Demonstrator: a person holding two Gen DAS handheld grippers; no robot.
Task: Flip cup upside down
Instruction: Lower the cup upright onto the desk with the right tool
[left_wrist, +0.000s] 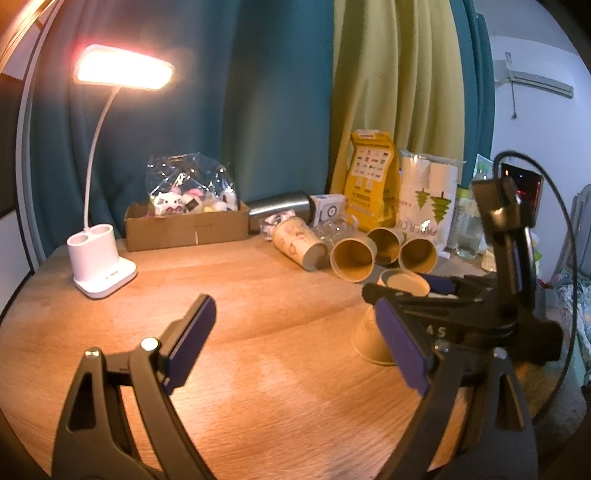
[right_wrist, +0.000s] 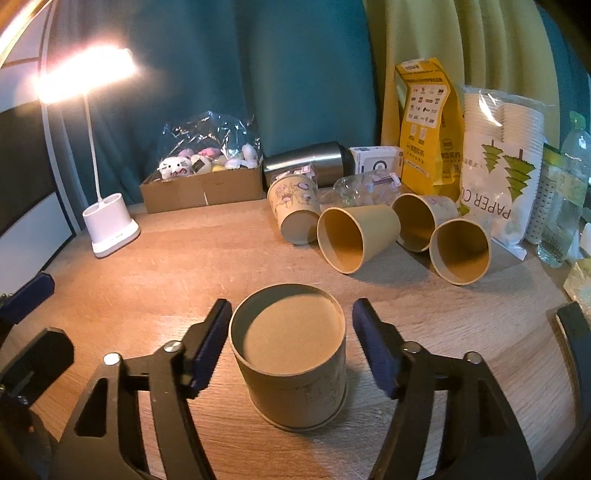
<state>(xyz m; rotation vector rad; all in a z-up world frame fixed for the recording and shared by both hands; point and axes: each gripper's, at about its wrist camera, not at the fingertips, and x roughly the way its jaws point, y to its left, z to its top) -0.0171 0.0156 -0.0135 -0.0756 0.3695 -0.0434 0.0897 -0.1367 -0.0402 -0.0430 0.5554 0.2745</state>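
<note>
A brown paper cup (right_wrist: 291, 360) stands upside down on the wooden table (right_wrist: 177, 266), its base up and rim on the wood. My right gripper (right_wrist: 291, 343) is open, with one finger on each side of the cup and small gaps to both pads. In the left wrist view the same cup (left_wrist: 373, 338) stands at the right, partly hidden by the right gripper's fingers (left_wrist: 443, 286). My left gripper (left_wrist: 299, 343) is open and empty over bare table, left of the cup.
Several paper cups (right_wrist: 356, 238) lie on their sides at the back. Behind them are a steel flask (right_wrist: 306, 162), a yellow bag (right_wrist: 424, 129), a sleeve of paper cups (right_wrist: 495, 173) and bottles. A cardboard box (right_wrist: 201, 188) and a lit desk lamp (right_wrist: 110, 225) stand at the back left.
</note>
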